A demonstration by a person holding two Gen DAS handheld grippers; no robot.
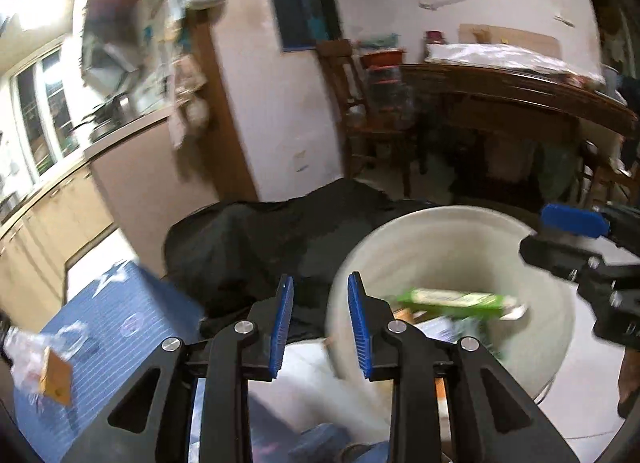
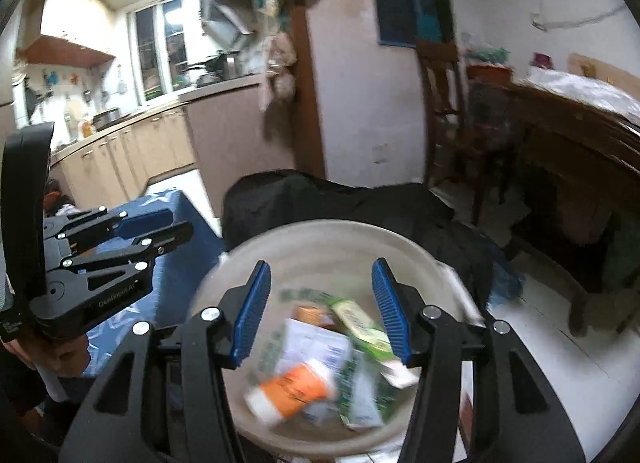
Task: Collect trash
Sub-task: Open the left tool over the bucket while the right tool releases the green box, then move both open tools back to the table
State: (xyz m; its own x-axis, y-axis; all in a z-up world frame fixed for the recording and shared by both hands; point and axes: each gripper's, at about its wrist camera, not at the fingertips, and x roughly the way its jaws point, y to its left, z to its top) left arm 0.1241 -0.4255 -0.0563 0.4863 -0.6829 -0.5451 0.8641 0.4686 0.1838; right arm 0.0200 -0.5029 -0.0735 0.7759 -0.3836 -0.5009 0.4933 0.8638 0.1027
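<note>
Several pieces of trash already lie inside the white bucket (image 2: 320, 239): a green box (image 2: 362, 323), an orange-and-white container (image 2: 294, 387), and white and green wrappers (image 2: 320, 347), all blurred. The collection therefore appears well advanced. On the blue worktop (image 1: 120, 327) at the far left of the left wrist view, a clear plastic wrapper with a brown tag (image 1: 40, 359) lies uncollected; this is probably the remaining item, though blur prevents certainty.

The right gripper (image 2: 322, 311) hangs directly above the bucket mouth, jaws spread wide, holding nothing. The left gripper (image 1: 320, 327) points between the bucket rim (image 1: 336, 303) and a black bag (image 1: 260, 235), jaws partly apart, also empty.

Clearances: the bucket stands on the pale floor (image 1: 580, 403), just beside the worktop edge and touching or nearly touching the black bag behind it. Both grippers are close together over the bucket, so a swing toward the worktop needs care to avoid contact between them. A wooden table (image 2: 580, 135) and chair (image 2: 440, 75) stand well apart, near the wall.
</note>
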